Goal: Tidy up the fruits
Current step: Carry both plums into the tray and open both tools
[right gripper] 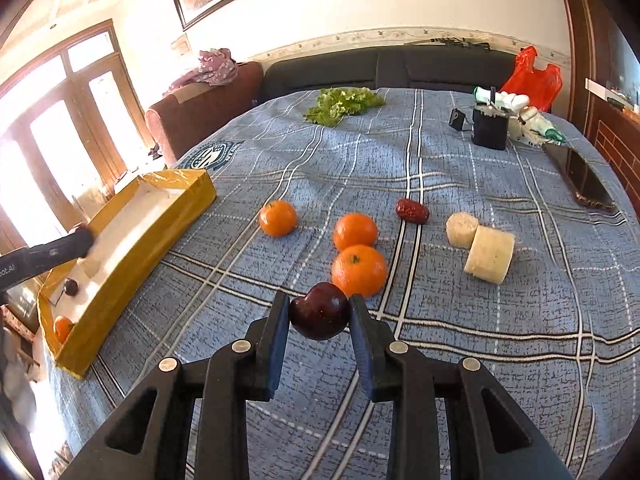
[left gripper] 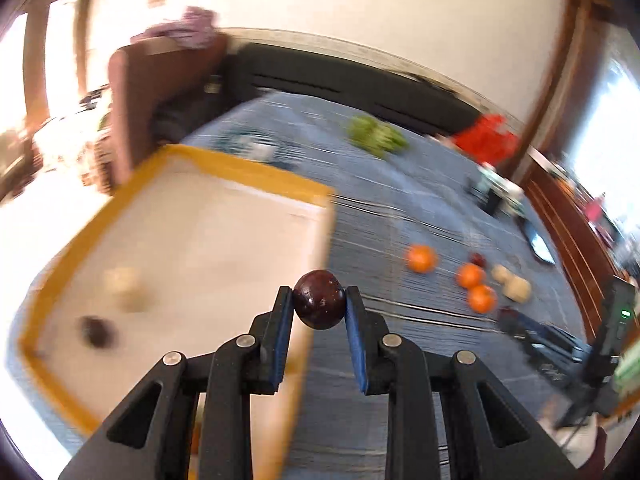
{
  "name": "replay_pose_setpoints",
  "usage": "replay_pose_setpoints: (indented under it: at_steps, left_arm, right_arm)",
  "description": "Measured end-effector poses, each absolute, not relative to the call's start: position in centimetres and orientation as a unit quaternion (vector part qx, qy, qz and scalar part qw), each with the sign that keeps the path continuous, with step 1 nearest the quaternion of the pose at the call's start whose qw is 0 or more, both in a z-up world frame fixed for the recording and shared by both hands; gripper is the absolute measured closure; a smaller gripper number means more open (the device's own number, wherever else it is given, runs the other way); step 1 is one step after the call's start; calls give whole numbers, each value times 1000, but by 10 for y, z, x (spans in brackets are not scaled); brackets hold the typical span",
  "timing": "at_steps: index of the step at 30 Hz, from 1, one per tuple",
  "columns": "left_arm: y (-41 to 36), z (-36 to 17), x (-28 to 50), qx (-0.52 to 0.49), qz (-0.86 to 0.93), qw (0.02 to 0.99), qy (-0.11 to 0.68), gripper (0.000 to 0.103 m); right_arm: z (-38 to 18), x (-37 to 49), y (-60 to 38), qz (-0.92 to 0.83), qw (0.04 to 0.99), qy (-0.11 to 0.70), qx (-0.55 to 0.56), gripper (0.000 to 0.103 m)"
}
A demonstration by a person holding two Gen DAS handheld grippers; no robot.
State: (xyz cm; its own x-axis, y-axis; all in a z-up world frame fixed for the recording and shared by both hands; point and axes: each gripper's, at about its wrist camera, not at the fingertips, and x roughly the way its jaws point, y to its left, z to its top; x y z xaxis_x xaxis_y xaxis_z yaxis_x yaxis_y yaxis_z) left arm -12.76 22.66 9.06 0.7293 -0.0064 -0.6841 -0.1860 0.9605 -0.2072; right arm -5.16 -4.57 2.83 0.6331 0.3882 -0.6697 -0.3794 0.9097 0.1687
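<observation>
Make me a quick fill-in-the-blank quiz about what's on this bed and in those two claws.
1. Each gripper is shut on a dark ____.
2. The number of oranges lying loose on the blanket is ____.
3. The tray has a rim coloured ____.
4. Near the headboard lies green ____.

Missing words: cherry; three; yellow; lettuce

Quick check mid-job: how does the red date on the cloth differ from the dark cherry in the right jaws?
The red date is oblong and wrinkled; the dark cherry is round, smooth and glossy. The date is brighter red, the cherry almost black-maroon. The date lies loose on the blue plaid cloth beyond the oranges; the cherry is pinched in the right gripper, above the cloth. Both are small fruits not yet in the yellow tray.
</observation>
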Motion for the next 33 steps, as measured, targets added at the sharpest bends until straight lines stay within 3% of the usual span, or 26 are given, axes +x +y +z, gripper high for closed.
replay_pose_setpoints:
  at_steps: [9, 17, 24, 26, 28, 33]
  left_arm:
    - [315, 71, -159, -195, 131, 897, 374, 78]
    - [347, 45, -166, -208, 152, 884, 391, 78]
    - [354, 43, -164, -219, 131, 890, 379, 77]
    - [357, 43, -166, -230, 125, 889, 375, 74]
    - [362, 45, -171, -242, 125, 889, 368, 62]
    - [370, 55, -185, -267, 130, 889, 349, 46]
  right_arm:
    - [75, -69, 58, 327, 866, 380, -4, 70]
    - [43, -60, 176, 392, 800, 451, -52, 69]
    - [11, -55, 217, 384, 781, 484, -92, 69]
    - [6, -53, 223, 382, 779, 488, -97, 69]
    - [3, -53, 225, 381, 778, 489, -101, 68]
    - [7, -57, 228, 388, 778, 486, -92, 67]
